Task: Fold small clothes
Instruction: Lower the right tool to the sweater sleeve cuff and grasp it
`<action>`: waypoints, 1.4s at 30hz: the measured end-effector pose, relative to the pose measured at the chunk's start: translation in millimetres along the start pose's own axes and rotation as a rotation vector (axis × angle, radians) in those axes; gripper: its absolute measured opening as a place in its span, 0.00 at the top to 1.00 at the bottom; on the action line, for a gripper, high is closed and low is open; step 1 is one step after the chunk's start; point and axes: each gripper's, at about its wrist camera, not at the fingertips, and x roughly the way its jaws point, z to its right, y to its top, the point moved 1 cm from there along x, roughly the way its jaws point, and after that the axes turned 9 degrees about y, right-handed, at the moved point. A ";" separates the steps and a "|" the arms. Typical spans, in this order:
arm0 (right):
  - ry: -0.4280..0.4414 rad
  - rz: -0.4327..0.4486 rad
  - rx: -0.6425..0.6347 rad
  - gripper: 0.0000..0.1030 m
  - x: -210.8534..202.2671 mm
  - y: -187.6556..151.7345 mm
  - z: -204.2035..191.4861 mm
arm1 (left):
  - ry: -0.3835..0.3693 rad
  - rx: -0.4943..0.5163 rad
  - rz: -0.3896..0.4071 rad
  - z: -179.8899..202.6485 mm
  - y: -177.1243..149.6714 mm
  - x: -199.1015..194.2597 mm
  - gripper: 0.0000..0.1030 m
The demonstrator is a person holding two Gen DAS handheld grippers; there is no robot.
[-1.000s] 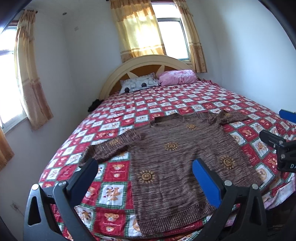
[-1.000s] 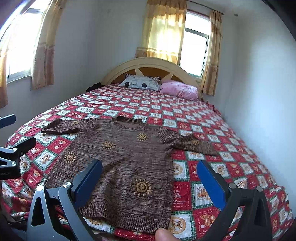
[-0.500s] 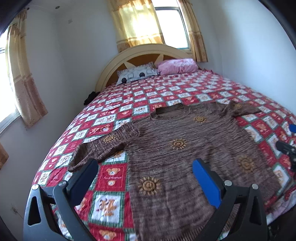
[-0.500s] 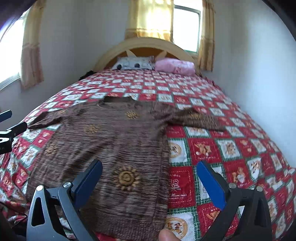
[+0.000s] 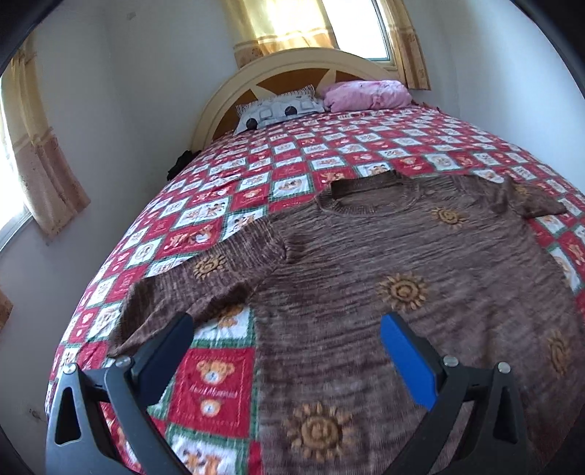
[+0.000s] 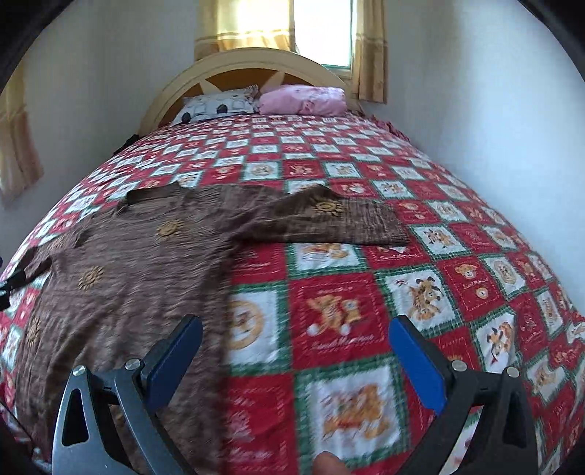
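A wide bed (image 6: 420, 255) fills the room, covered with a red, white and green checked quilt printed with bears. At its far end stands an arched cream headboard (image 6: 237, 64) with a patterned pillow (image 6: 215, 106) and a pink pillow (image 6: 303, 99) against it. Behind, yellow curtains (image 6: 234, 25) frame a bright window (image 6: 321, 31). The white walls (image 6: 475, 109) are plain; another curtained window (image 5: 33, 175) lights the left side.

The left hand-held gripper (image 5: 285, 350) is wide open and holds nothing. The right hand-held gripper (image 6: 294, 360) is wide open too.
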 end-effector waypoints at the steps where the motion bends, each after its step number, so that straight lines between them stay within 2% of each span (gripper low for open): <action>1: 0.004 -0.009 0.018 0.02 6.3 3.6 10.5 | 0.000 0.000 -0.002 2.3 1.6 6.4 0.00; 6: -0.013 -0.054 0.108 0.17 34.8 16.5 56.7 | 0.014 -0.004 -0.004 9.7 10.7 37.6 0.00; 10: -0.018 -0.069 0.177 0.20 53.9 25.1 85.8 | 0.025 -0.018 -0.033 9.7 13.0 60.6 0.00; 12: -0.010 -0.075 0.204 0.29 63.7 29.8 99.5 | 0.025 -0.032 -0.053 8.0 13.0 72.2 0.00; 18: -0.034 -0.056 0.336 0.32 88.5 50.0 147.3 | 0.012 -0.050 -0.107 10.5 5.5 93.8 0.00; 22: -0.072 -0.052 0.382 0.39 105.6 61.8 169.0 | 0.003 -0.061 -0.128 13.2 2.6 99.7 0.00; 24: -0.070 -0.064 0.395 0.45 115.7 65.5 174.7 | 0.000 -0.065 -0.130 13.4 2.4 99.8 0.00; 28: -0.060 -0.074 0.416 0.51 131.3 70.7 180.1 | 0.000 -0.056 -0.151 15.7 1.0 105.8 0.00; 31: -0.053 -0.078 0.429 0.65 138.9 74.3 180.1 | -0.006 -0.067 -0.165 14.1 0.1 109.5 0.00; 32: -0.052 -0.081 0.424 0.73 141.7 76.1 179.5 | -0.004 -0.073 -0.172 13.3 -0.3 110.7 0.00; 34: -0.057 -0.095 0.395 0.76 146.5 78.9 175.2 | -0.010 -0.082 -0.178 11.8 -0.9 112.0 0.00; 36: -0.060 -0.104 0.362 0.85 149.2 82.4 170.4 | -0.006 -0.089 -0.182 10.9 -1.4 112.8 0.00; 38: -0.059 -0.108 0.348 0.89 150.7 85.4 167.0 | -0.002 -0.086 -0.179 11.3 -1.4 112.6 0.00; 42: -0.068 -0.086 0.288 0.90 148.5 94.5 152.5 | 0.007 -0.069 -0.176 14.0 -1.9 111.8 0.00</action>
